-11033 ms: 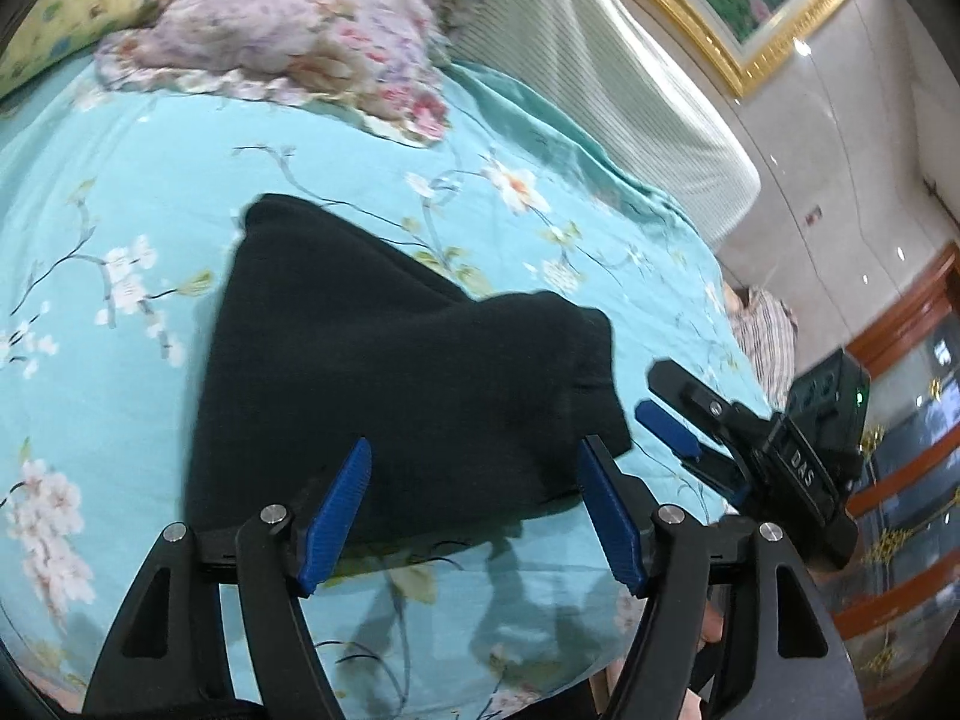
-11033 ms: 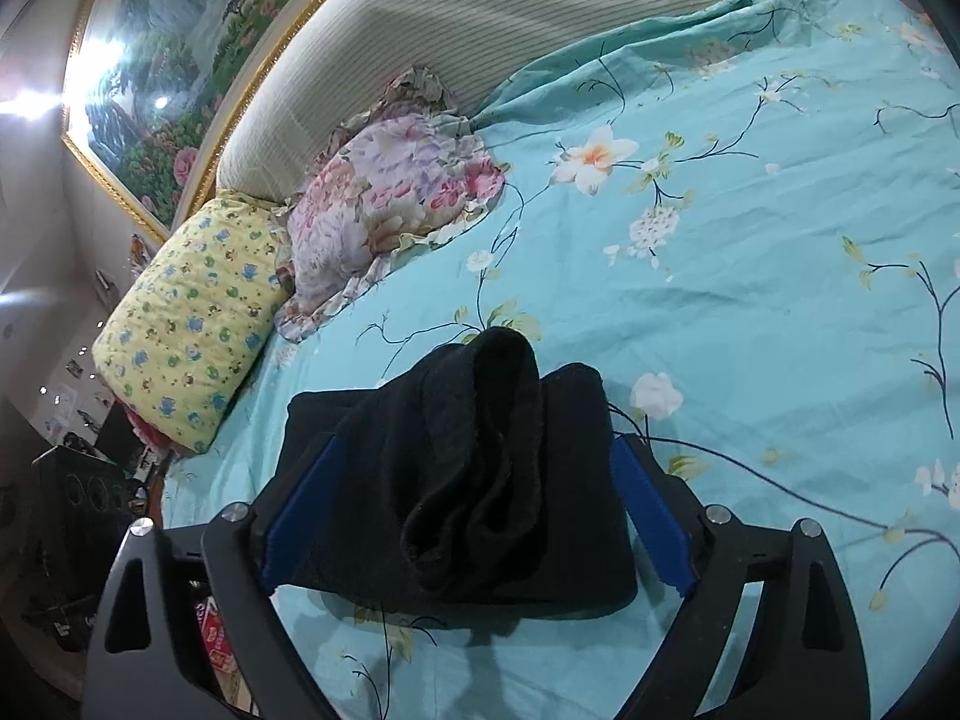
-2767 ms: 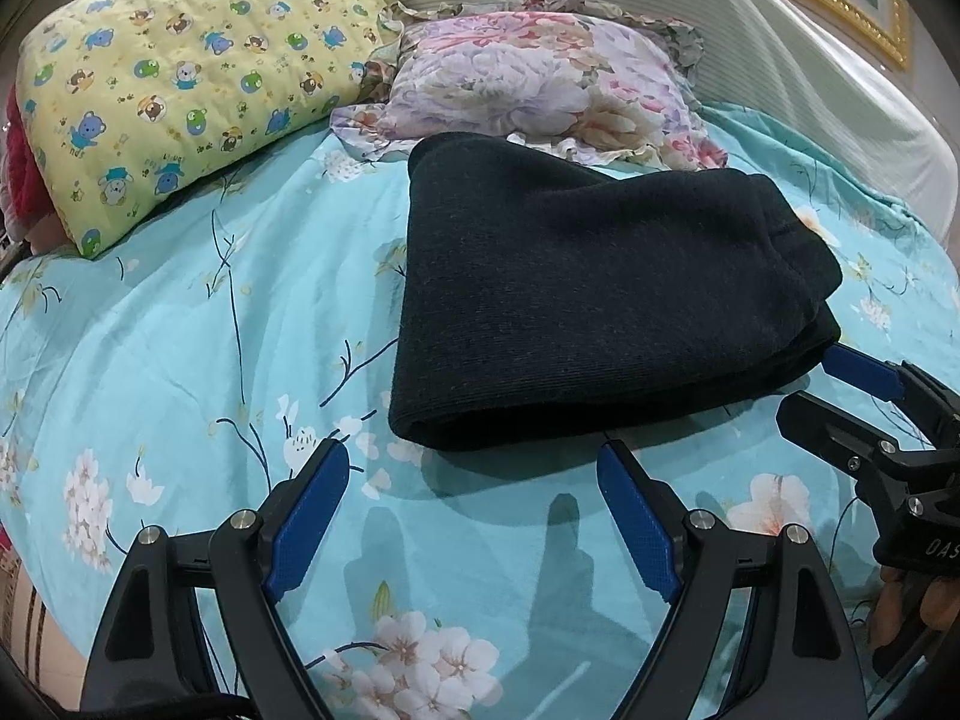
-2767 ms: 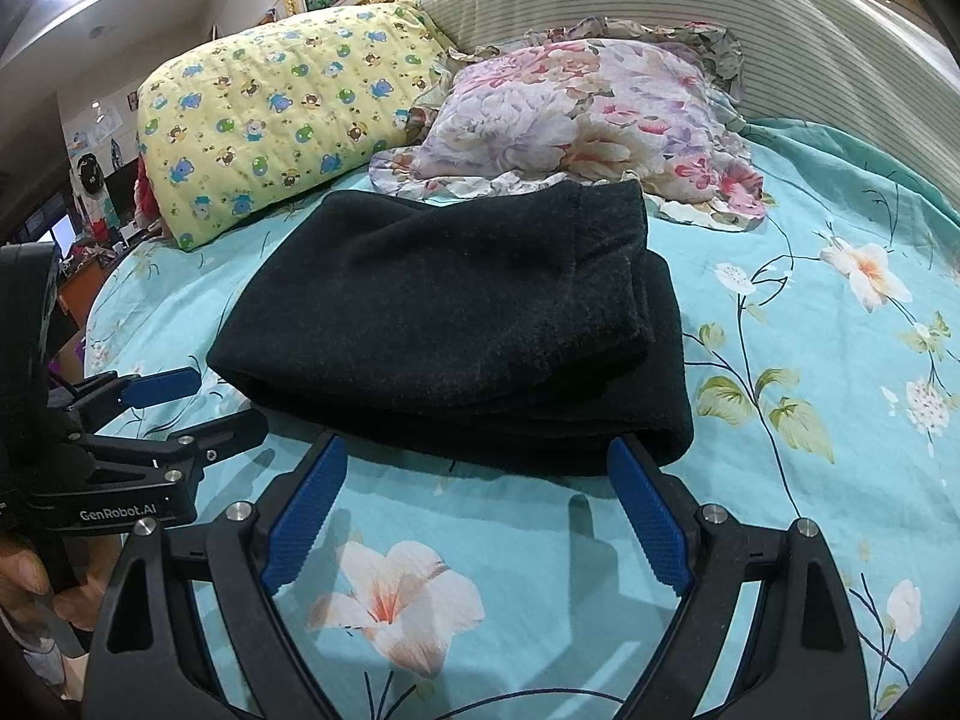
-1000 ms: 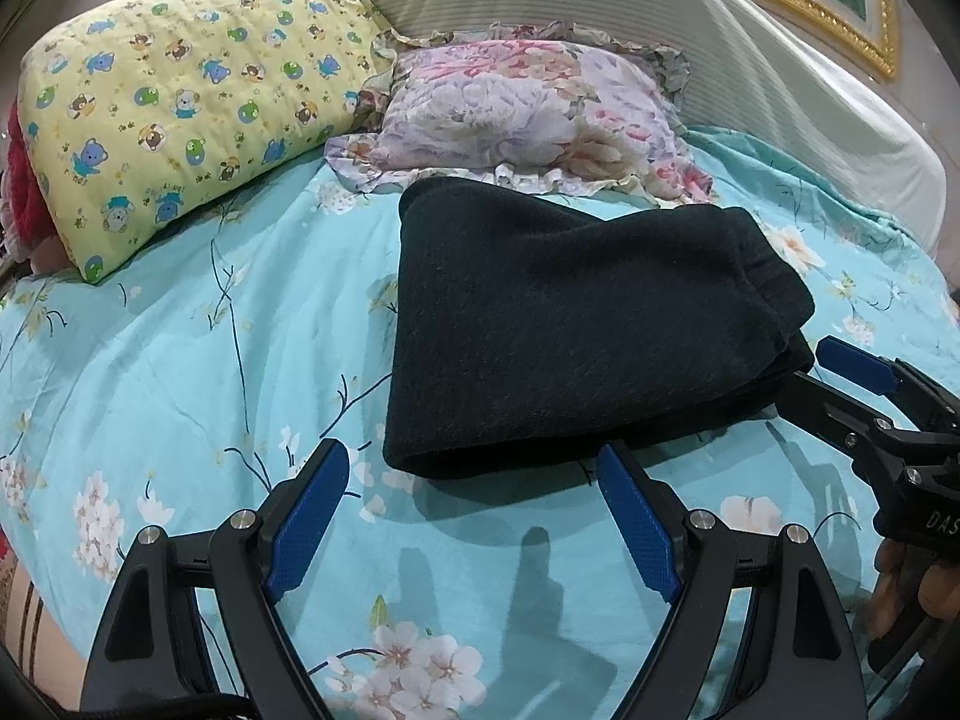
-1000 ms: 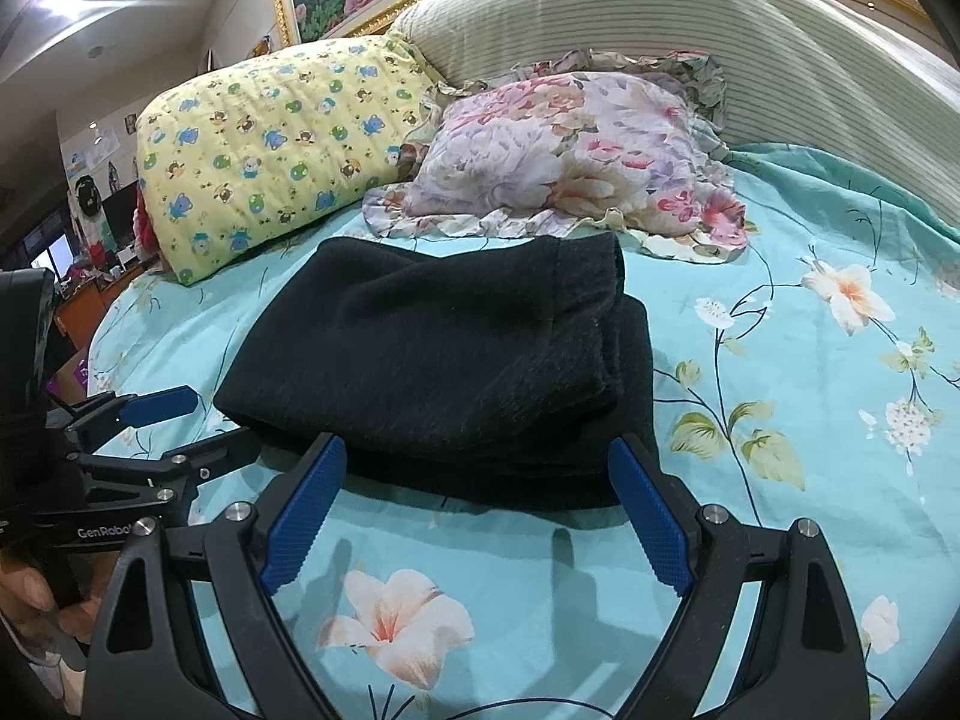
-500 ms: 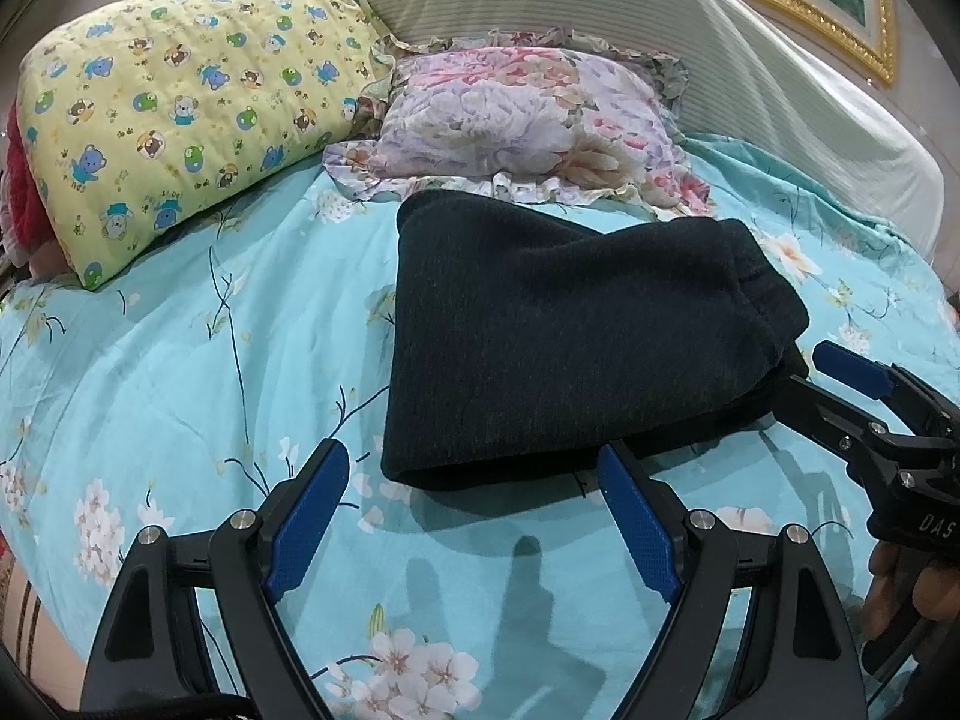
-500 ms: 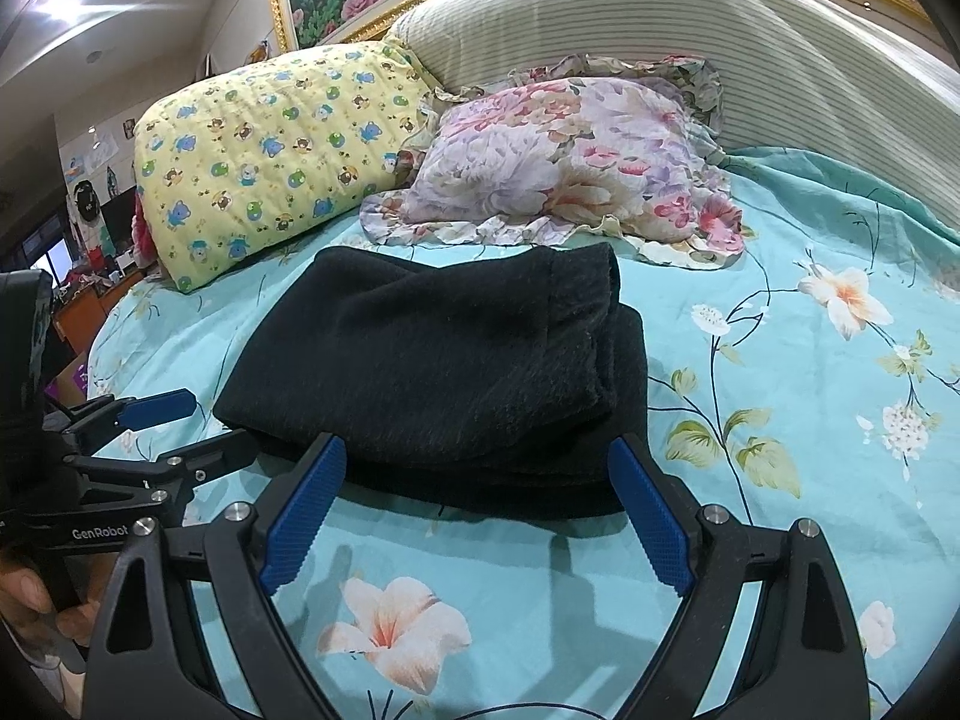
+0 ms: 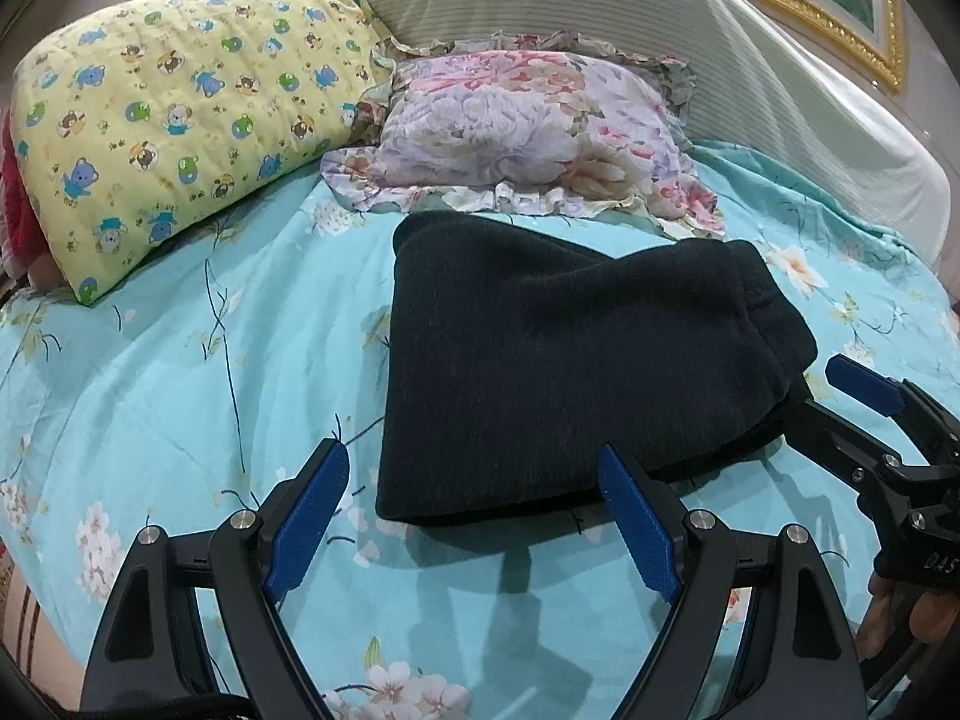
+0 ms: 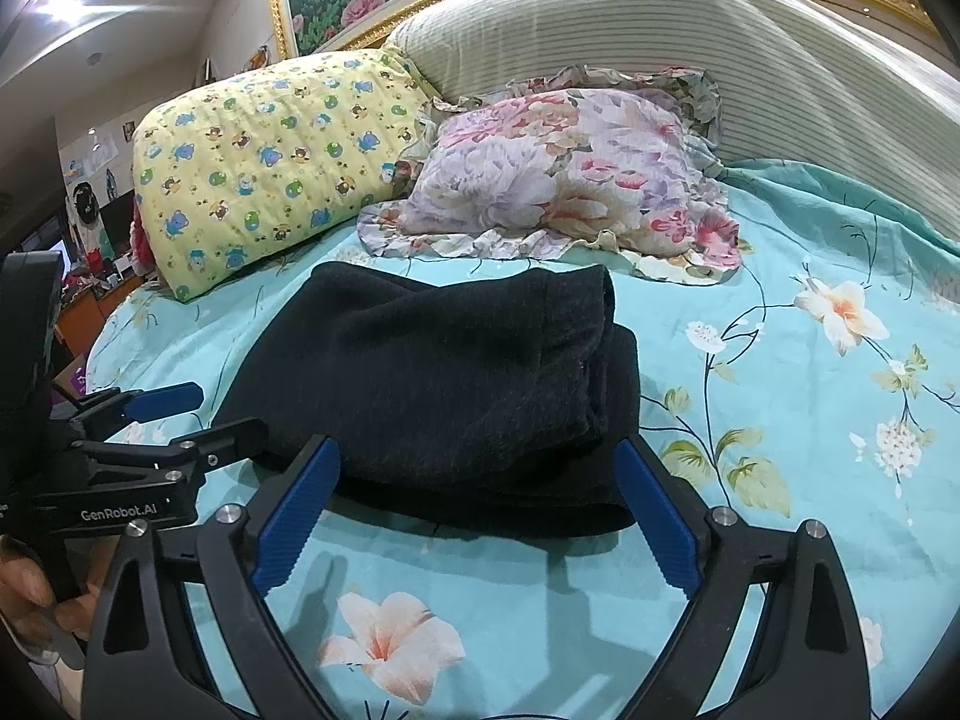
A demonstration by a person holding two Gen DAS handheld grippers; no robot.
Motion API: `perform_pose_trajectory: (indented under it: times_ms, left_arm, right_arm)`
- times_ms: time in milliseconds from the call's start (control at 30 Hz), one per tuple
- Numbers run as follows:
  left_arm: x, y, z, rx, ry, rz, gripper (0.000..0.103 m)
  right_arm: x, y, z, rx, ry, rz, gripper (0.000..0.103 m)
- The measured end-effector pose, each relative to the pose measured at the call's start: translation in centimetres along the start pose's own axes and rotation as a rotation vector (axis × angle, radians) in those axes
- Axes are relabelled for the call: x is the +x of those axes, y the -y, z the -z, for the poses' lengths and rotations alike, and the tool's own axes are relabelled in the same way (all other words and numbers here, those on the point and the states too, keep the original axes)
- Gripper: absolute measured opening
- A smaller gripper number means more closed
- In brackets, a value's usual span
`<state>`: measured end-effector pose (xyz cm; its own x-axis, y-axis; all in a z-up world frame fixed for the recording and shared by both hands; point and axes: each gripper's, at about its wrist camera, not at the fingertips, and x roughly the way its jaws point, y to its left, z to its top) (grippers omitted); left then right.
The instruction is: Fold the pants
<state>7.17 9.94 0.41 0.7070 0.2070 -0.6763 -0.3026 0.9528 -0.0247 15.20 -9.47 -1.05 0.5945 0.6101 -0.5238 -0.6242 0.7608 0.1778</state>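
The black pants [image 9: 558, 360] lie folded in a thick stack on the turquoise floral bedsheet [image 9: 180, 396]; they also show in the right wrist view [image 10: 444, 384]. My left gripper [image 9: 474, 480] is open and empty, just in front of the stack's near edge. My right gripper [image 10: 477, 480] is open and empty, at the stack's near edge. The right gripper also shows at the right of the left wrist view [image 9: 834, 402], close to the stack's right corner. The left gripper shows at the left of the right wrist view [image 10: 204, 414].
A yellow bear-print pillow [image 9: 180, 108] and a pink floral pillow [image 9: 528, 132] lie behind the pants. A striped padded headboard [image 9: 660, 24] stands at the back. The bed's edge and room clutter [image 10: 90, 276] are at the far left.
Both grippers have moved a little closer to the folded pants and stayed open. The pants have not moved.
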Motion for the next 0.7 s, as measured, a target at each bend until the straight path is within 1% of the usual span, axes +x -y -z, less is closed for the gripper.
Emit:
perform_pose_trajectory:
  times_ms: [133, 333, 500, 700]
  left_arm:
    - [-0.1, 0.0, -0.6, -0.004, 0.010, 0.000, 0.085]
    - [0.2, 0.3, -1.0, 0.004, 0.006, 0.005, 0.085]
    - [0.6, 0.2, -1.3, -0.008, -0.001, 0.006, 0.085]
    - [0.4, 0.3, -1.8, -0.009, 0.001, -0.007, 0.086]
  right_arm:
    - [0.0, 0.2, -0.4, 0.002, 0.006, 0.001, 0.093]
    - [0.1, 0.3, -0.4, 0.005, 0.004, -0.002, 0.094]
    - [0.2, 0.3, -0.3, 0.012, 0.004, 0.000, 0.094]
    - [-0.1, 0.6, -0.3, 0.032, 0.013, -0.008, 0.094]
